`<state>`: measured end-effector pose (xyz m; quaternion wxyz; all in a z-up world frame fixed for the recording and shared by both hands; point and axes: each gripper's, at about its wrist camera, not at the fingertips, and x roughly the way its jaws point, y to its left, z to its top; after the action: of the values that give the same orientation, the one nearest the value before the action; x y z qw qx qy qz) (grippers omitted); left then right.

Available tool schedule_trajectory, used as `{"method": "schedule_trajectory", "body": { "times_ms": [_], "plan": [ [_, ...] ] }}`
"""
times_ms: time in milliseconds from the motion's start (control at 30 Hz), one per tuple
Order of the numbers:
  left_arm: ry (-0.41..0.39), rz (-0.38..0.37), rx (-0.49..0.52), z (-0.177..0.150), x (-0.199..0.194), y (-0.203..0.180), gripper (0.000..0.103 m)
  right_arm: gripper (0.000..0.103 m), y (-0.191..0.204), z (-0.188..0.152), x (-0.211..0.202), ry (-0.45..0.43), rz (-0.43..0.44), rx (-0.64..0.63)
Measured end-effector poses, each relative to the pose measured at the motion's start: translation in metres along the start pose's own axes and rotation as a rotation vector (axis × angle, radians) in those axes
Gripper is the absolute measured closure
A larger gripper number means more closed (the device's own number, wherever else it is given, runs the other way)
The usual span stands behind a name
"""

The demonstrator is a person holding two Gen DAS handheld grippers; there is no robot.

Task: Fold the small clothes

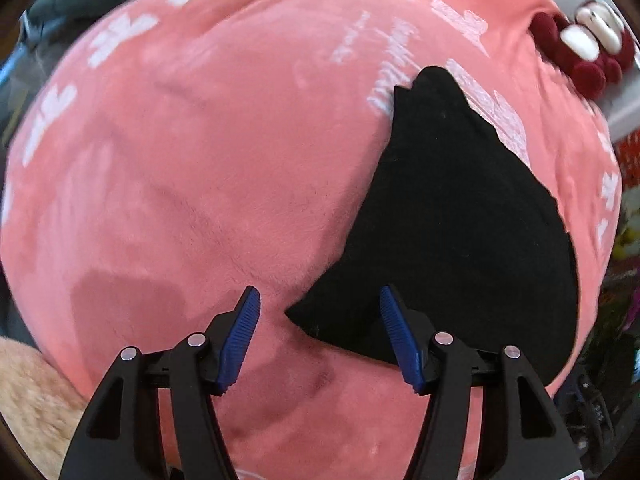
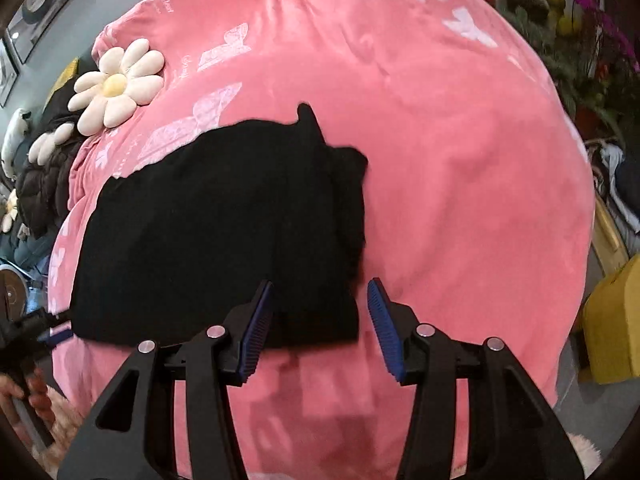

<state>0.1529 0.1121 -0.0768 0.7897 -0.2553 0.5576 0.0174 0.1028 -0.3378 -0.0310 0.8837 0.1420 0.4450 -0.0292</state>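
Note:
A small black garment (image 1: 460,232) lies flat on a pink blanket (image 1: 192,168); in the right wrist view the garment (image 2: 224,224) looks partly folded, with a bunched edge at its right. My left gripper (image 1: 320,312) is open, its jaws straddling the garment's near left corner just above the blanket. My right gripper (image 2: 320,304) is open, its jaws on either side of the garment's near right corner. Neither holds anything. The left gripper also shows at the left edge of the right wrist view (image 2: 48,330).
The pink blanket (image 2: 460,180) has white butterfly prints. A daisy-shaped cushion (image 2: 116,84) lies at its far left, a red and white plush (image 1: 588,52) at the far right. Dark jackets (image 2: 44,184), a yellow box (image 2: 612,320) and plants (image 2: 580,20) surround the bed.

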Motion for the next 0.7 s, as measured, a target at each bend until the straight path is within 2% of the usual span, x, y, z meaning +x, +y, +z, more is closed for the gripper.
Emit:
{"method": "schedule_trajectory", "body": {
  "times_ms": [67, 133, 167, 200, 233, 367, 433, 467, 500, 567, 633, 667, 700],
  "plan": [
    [0.004, -0.043, -0.015, -0.005, 0.002, -0.001, 0.043, 0.056, -0.005, 0.003, 0.014, 0.049, -0.003, 0.048],
    [-0.021, -0.091, 0.013, -0.010, 0.000, -0.006, 0.046, 0.056, -0.013, -0.001, 0.026, 0.086, 0.018, 0.091],
    [-0.024, -0.099, 0.036, -0.011, 0.000, -0.010, 0.064, 0.071, -0.015, -0.005, 0.032, 0.107, 0.040, 0.097],
    [-0.014, -0.108, 0.070, -0.012, 0.001, -0.013, 0.093, 0.086, -0.015, -0.008, 0.036, 0.138, 0.057, 0.092],
    [0.008, -0.120, 0.092, -0.011, 0.002, -0.015, 0.094, 0.101, -0.016, -0.009, 0.034, 0.146, 0.063, 0.089],
    [-0.017, -0.162, 0.108, -0.011, -0.025, -0.010, 0.094, 0.101, -0.019, -0.012, 0.001, 0.088, 0.053, 0.046],
    [-0.010, -0.107, 0.115, -0.013, -0.025, -0.007, 0.096, 0.101, -0.023, -0.019, 0.017, 0.135, 0.013, 0.019],
    [0.005, -0.057, 0.114, -0.012, -0.019, -0.004, 0.095, 0.101, -0.026, -0.022, 0.026, 0.161, -0.003, 0.025],
    [0.023, -0.038, 0.108, -0.013, -0.015, -0.001, 0.094, 0.100, -0.025, -0.022, 0.027, 0.161, 0.002, 0.033],
    [0.035, -0.037, 0.067, -0.016, -0.016, 0.006, 0.093, 0.097, -0.016, -0.020, 0.014, 0.097, -0.001, 0.017],
    [0.010, -0.045, 0.046, -0.018, -0.025, 0.008, 0.080, 0.095, -0.004, -0.021, 0.001, 0.045, -0.010, -0.031],
    [-0.009, -0.047, 0.045, -0.019, -0.030, 0.007, 0.066, 0.095, 0.000, -0.023, -0.004, 0.028, 0.000, -0.049],
    [-0.028, -0.048, 0.043, -0.020, -0.033, 0.006, 0.056, 0.094, 0.005, -0.028, -0.008, 0.011, -0.008, -0.073]
  ]
}}
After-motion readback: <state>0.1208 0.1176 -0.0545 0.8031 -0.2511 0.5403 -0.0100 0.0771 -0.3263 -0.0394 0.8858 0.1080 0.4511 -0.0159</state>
